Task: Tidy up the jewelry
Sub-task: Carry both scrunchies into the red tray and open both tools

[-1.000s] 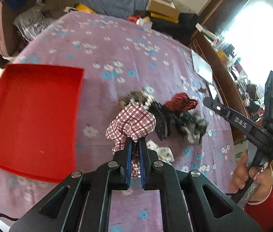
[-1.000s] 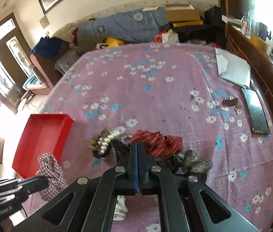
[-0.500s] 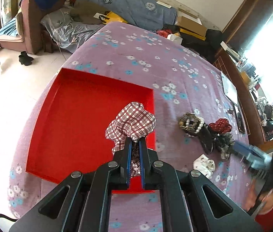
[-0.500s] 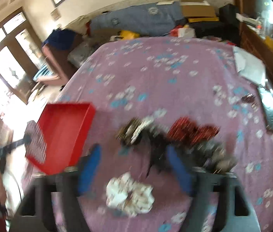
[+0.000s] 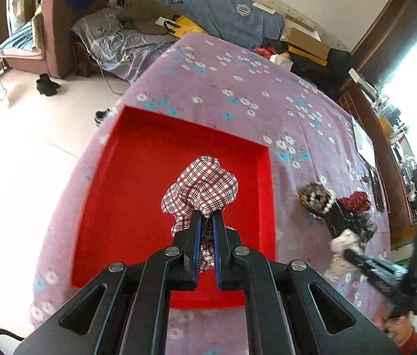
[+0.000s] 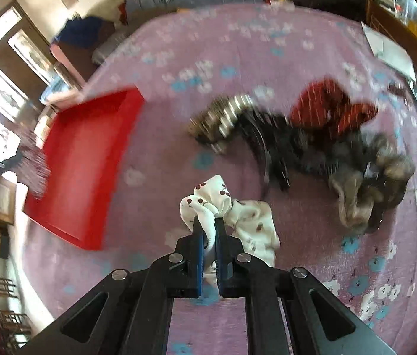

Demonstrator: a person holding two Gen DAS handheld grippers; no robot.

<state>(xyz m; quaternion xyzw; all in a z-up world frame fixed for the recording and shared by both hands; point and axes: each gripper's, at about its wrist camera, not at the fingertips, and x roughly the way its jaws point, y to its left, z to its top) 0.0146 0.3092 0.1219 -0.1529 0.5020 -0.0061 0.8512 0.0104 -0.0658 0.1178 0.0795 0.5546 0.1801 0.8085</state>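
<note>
The left gripper (image 5: 205,224) pinched the plaid scrunchie (image 5: 201,190) above the red tray (image 5: 137,195), which lay on the floral bedspread (image 5: 238,94). The right gripper (image 6: 208,230), its jaws having just closed, pinched the white cherry-print scrunchie (image 6: 247,216) (beside the blurred pile of hair accessories (image 6: 312,136)), right of the tray.

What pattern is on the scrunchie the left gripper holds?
Red-and-white checked fabric scrunchie, clearest in the left wrist view.
</note>
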